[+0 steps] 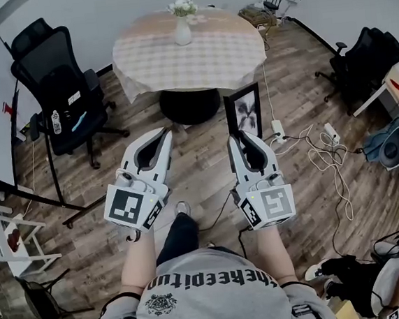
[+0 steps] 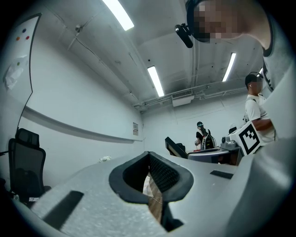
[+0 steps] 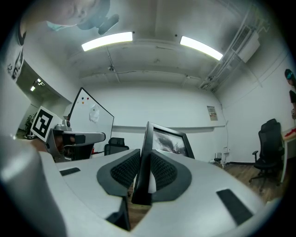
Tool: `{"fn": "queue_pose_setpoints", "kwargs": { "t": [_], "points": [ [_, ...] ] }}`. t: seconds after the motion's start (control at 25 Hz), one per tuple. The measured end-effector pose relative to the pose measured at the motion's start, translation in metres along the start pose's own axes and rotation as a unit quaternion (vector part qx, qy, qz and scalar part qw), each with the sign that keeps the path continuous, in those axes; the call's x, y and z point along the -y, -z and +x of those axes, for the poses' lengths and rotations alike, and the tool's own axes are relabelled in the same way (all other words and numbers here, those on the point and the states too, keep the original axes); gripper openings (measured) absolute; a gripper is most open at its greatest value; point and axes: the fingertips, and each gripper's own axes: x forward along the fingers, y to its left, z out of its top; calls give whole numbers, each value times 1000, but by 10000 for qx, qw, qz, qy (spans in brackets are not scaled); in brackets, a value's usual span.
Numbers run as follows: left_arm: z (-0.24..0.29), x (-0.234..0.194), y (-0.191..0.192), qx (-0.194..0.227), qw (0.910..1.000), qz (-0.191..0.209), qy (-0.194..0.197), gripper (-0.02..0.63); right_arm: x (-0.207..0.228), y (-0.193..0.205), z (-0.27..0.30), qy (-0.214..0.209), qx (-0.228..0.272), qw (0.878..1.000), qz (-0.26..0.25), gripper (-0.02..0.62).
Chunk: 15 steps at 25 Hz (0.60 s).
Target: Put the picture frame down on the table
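Note:
A black picture frame [image 1: 244, 112] with a dark print stands upright in my right gripper [image 1: 244, 138], above the wooden floor just in front of the table. In the right gripper view the frame [image 3: 169, 139] rises between the ribbed pads, with my right gripper [image 3: 147, 162] shut on its edge. My left gripper [image 1: 159, 135] hangs beside it to the left, shut and empty; its pads meet at the tips in the left gripper view [image 2: 149, 156]. The round table [image 1: 210, 56] with a checked cloth lies ahead, and a white vase of flowers [image 1: 183, 22] stands on it.
A black office chair [image 1: 59, 84] stands left of the table, another one [image 1: 362, 62] at the far right. A power strip [image 1: 277, 129] and loose cables [image 1: 326, 157] lie on the floor to the right. Two persons [image 2: 206, 136] stand further off in the left gripper view.

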Motion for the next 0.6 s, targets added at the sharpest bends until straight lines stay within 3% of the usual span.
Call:
{"fn": "queue_pose_setpoints", "kwargs": {
  "t": [0.36, 0.6],
  "points": [
    [62, -63, 28, -75, 9992, 32, 383, 15, 21, 5, 83, 270, 34, 9996, -116, 77],
    [90, -120, 36, -70, 9996, 90, 272, 15, 27, 10, 136, 455, -5, 9988, -159, 77]
  ]
}}
